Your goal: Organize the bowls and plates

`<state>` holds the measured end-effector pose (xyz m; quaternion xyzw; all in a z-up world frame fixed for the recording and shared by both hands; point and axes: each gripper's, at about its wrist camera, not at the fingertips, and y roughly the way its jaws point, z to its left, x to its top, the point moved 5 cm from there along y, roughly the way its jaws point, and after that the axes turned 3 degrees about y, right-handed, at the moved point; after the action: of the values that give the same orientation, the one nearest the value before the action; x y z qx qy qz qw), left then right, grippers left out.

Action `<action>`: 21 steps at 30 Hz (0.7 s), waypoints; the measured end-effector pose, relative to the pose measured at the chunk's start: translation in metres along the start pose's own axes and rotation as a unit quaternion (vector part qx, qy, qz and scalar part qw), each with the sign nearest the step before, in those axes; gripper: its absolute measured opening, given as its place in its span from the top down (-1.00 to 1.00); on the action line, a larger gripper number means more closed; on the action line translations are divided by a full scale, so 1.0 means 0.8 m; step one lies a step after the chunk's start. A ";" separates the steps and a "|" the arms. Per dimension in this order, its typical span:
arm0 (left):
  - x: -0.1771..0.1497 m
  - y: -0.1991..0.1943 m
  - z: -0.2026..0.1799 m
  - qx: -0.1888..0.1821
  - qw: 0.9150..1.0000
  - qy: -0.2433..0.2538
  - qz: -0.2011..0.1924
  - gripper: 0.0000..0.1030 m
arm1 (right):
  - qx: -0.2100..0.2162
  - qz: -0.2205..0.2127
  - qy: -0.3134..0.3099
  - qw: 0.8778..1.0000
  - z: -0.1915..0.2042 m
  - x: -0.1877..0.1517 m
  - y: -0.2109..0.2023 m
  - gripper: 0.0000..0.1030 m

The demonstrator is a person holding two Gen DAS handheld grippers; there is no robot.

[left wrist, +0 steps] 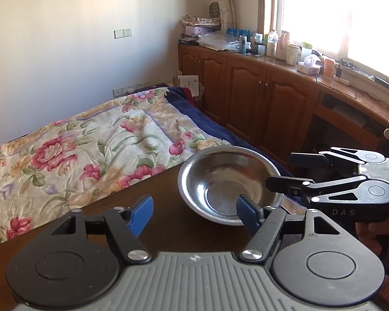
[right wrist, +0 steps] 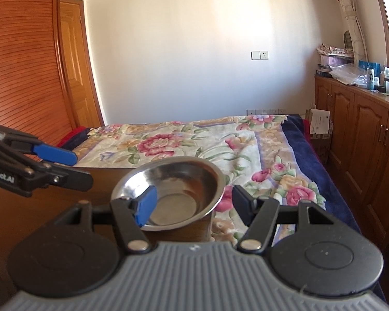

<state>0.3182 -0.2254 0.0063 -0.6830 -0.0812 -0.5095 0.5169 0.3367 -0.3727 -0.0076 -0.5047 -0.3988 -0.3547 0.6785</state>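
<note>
One steel bowl (left wrist: 229, 185) is seen on a dark wooden bench (left wrist: 168, 199), floral bed (left wrist: 90, 150) at 10 o'clock; both grippers' fingers (left wrist: 142, 211) are released, nothing grasped.

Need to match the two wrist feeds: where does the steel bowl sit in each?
Left wrist: bowl lower right of centre, on the table's far corner, right gripper at its right rim.
Right wrist: bowl centre, just below middle, left gripper to its left.
Shared landmark: floral bedspread behind the bowl.
</note>
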 end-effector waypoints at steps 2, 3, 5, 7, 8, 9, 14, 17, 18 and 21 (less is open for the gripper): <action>0.001 0.008 0.000 -0.001 1.000 0.002 0.004 -0.40 | 0.002 0.002 0.002 1.000 -0.002 0.000 0.003 -0.25; 0.002 0.012 0.000 -0.002 1.000 0.001 0.007 -0.40 | 0.003 0.004 0.005 1.000 -0.003 0.000 0.004 -0.25; 0.002 0.021 0.002 -0.002 1.000 -0.004 0.013 -0.40 | 0.006 0.007 0.009 1.000 -0.006 0.001 0.008 -0.25; 0.002 0.030 0.003 -0.002 1.000 -0.006 0.020 -0.38 | 0.007 0.011 0.013 1.000 -0.007 0.000 0.012 -0.25; 0.002 0.034 0.004 -0.002 1.000 -0.007 0.023 -0.34 | 0.008 0.013 0.014 1.000 -0.008 -0.001 0.013 -0.25; 0.001 0.037 0.004 -0.002 1.000 -0.008 0.026 -0.30 | 0.008 0.014 0.015 1.000 -0.008 -0.002 0.014 -0.25; -0.003 0.053 0.006 -0.007 0.999 -0.013 0.045 -0.14 | 0.015 0.022 0.023 0.999 -0.007 -0.005 0.016 -0.20; -0.004 0.060 0.007 -0.009 0.998 -0.020 0.054 -0.08 | 0.016 0.025 0.025 0.999 -0.007 -0.005 0.019 -0.17; -0.004 0.062 0.008 -0.010 0.998 -0.022 0.056 -0.08 | 0.016 0.025 0.025 0.999 -0.007 -0.005 0.019 -0.17; -0.003 0.069 0.010 -0.014 0.998 -0.027 0.061 -0.08 | 0.016 0.026 0.030 0.999 -0.009 -0.003 0.022 -0.11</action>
<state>0.3570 -0.2428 -0.0296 -0.7075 -0.0462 -0.4594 0.5349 0.3522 -0.3753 -0.0182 -0.4928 -0.3703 -0.3453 0.7076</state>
